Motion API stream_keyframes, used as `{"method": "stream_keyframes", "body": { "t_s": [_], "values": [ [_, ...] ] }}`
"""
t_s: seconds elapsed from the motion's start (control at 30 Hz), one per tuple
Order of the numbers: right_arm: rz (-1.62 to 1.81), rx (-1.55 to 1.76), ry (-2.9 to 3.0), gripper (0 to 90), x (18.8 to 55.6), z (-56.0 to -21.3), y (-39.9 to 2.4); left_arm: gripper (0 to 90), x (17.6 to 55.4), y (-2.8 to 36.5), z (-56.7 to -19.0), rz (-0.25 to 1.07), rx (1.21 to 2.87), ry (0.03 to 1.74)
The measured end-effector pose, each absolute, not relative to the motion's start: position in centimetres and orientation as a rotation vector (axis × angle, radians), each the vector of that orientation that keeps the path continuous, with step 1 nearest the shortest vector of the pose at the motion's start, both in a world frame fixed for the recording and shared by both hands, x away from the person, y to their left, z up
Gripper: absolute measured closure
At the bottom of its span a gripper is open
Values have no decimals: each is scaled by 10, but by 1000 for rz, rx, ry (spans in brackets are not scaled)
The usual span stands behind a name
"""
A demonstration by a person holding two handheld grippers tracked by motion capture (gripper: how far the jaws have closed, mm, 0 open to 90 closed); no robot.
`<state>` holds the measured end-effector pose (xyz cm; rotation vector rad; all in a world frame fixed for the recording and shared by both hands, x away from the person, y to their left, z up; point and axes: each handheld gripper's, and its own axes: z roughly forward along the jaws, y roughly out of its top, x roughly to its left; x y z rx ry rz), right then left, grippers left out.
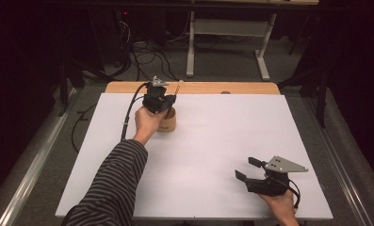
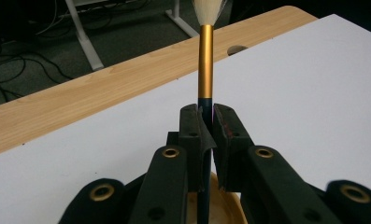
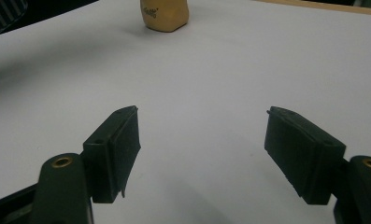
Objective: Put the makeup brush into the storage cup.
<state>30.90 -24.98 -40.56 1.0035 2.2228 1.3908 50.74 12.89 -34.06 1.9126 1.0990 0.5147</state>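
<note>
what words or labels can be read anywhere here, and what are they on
No text here can be read in full.
Wooden brush pot: a small dark printed mark near its rim in the right gripper view, too blurred to read.
Brush held in the left claw: gold ferrule and dark handle, no lettering visible.
White table cover: blank.

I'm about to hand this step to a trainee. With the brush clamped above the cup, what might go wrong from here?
The left hand-held gripper pinches the brush on its thin handle, so it may pivot or slip. The wooden cup looks light and stands free; a sideways pull might tip it. The right hand-held gripper hangs open far off, steadying nothing.
</note>
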Motion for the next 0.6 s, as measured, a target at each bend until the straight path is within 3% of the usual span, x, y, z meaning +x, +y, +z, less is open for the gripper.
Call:
{"method": "stream_keyframes", "body": {
  "t_s": [0.6],
  "values": [
    [1393, 1004, 2215, 285, 308, -405, -250, 829, 505, 127, -345, 483, 1940, 1102]
  ]
}}
